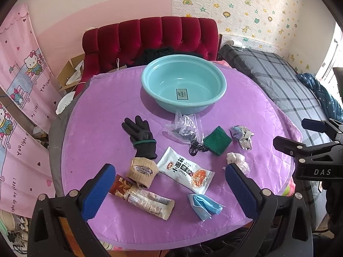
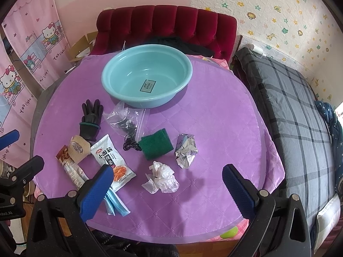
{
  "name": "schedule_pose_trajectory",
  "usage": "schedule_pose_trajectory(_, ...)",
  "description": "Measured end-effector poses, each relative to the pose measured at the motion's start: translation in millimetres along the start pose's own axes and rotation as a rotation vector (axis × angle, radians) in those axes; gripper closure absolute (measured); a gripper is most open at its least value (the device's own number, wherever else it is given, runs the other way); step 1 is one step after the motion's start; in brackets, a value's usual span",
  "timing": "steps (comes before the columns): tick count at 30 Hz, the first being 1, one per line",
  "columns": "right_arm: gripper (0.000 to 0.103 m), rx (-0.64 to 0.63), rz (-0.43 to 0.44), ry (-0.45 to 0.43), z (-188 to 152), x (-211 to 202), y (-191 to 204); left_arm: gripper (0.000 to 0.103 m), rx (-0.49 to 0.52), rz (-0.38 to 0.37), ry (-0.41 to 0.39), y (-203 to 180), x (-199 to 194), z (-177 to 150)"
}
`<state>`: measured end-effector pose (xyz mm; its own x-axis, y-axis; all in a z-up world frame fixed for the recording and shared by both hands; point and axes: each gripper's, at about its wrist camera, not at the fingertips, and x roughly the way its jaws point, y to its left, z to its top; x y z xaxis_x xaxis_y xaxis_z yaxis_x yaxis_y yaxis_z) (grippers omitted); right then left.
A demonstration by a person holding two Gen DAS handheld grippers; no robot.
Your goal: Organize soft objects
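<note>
Left wrist view: both the left gripper [image 1: 169,178] and right gripper [image 2: 168,181] hang spread, holding nothing, above scattered soft items like the black glove [image 1: 141,137], near the teal basin [image 1: 220,79].

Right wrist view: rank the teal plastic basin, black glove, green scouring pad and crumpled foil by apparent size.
1. Teal plastic basin, clearly largest.
2. Black glove.
3. Green scouring pad and crumpled silver foil: these look alike, so I won't rank them.
</note>
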<state>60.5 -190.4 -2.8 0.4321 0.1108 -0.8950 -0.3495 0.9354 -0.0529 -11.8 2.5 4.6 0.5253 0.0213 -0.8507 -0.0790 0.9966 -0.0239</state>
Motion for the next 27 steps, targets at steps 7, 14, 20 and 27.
schedule_pose_trajectory(7,0.000,-0.003,0.002,-0.004,0.2,-1.4,1.5,0.000,-0.006,0.009,-0.002,1.0,-2.6,-1.7)
schedule_pose_trajectory(14,0.000,-0.002,0.001,-0.007,0.4,-1.7,1.8,0.000,-0.011,0.015,-0.002,2.9,-3.4,-3.6)
schedule_pose_trajectory(20,0.000,0.004,-0.002,-0.009,1.3,-1.9,2.8,0.000,-0.007,0.020,-0.002,3.8,-2.9,-5.0)
schedule_pose_trajectory(27,0.000,0.002,-0.010,-0.006,1.7,-2.7,2.3,0.000,-0.025,0.018,0.003,10.0,-1.0,-7.8)
